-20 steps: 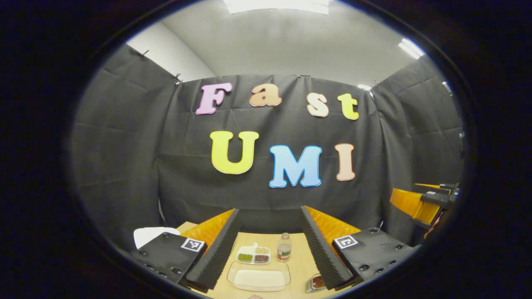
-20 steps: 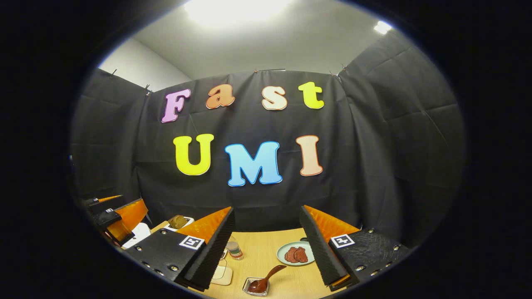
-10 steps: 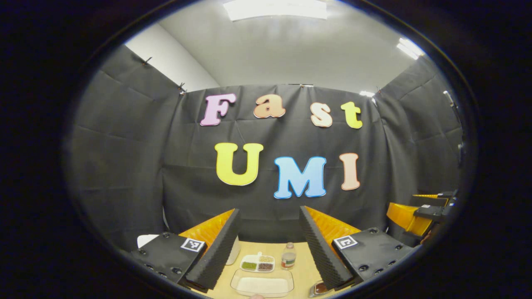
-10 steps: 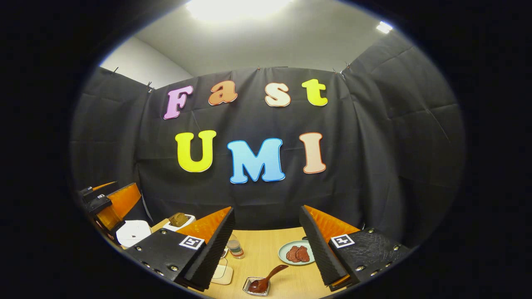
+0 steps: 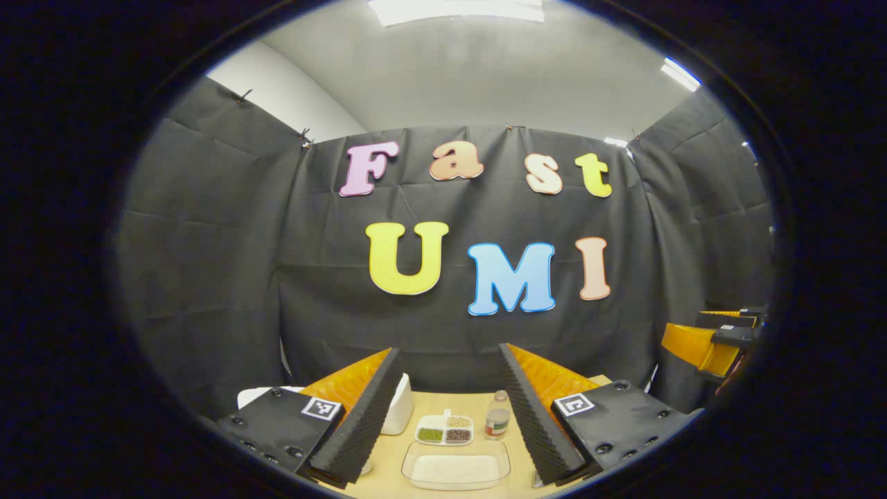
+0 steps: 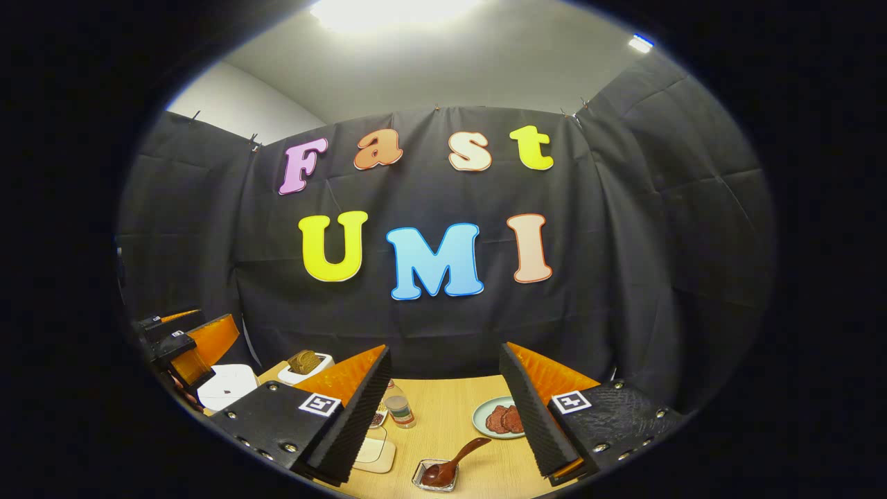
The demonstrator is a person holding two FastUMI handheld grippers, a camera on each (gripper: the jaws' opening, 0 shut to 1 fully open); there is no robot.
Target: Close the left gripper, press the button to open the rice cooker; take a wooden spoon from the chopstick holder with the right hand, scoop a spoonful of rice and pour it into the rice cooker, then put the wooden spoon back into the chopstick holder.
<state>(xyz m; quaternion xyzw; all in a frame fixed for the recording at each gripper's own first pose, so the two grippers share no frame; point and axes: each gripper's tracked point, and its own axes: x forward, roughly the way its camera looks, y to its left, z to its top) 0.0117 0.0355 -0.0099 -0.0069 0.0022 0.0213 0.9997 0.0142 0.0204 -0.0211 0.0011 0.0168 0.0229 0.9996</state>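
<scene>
Wooden table [image 5: 388,464] below, both grippers raised: left gripper [image 5: 447,430] spread around rice tray [image 5: 455,468]; right gripper [image 6: 443,426] spread, wooden spoon [image 6: 454,461] between jaws.

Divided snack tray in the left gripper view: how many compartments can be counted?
3: the divided tray shows green filling front left, dark front right, pale at the back; more compartments may be too small to resolve.

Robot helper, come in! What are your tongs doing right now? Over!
Left tongs open, holding nothing. Right tongs open too, above the table. Wooden spoon resting in a small dish, untouched. Clear tray of rice ahead, nothing blocking.
</scene>
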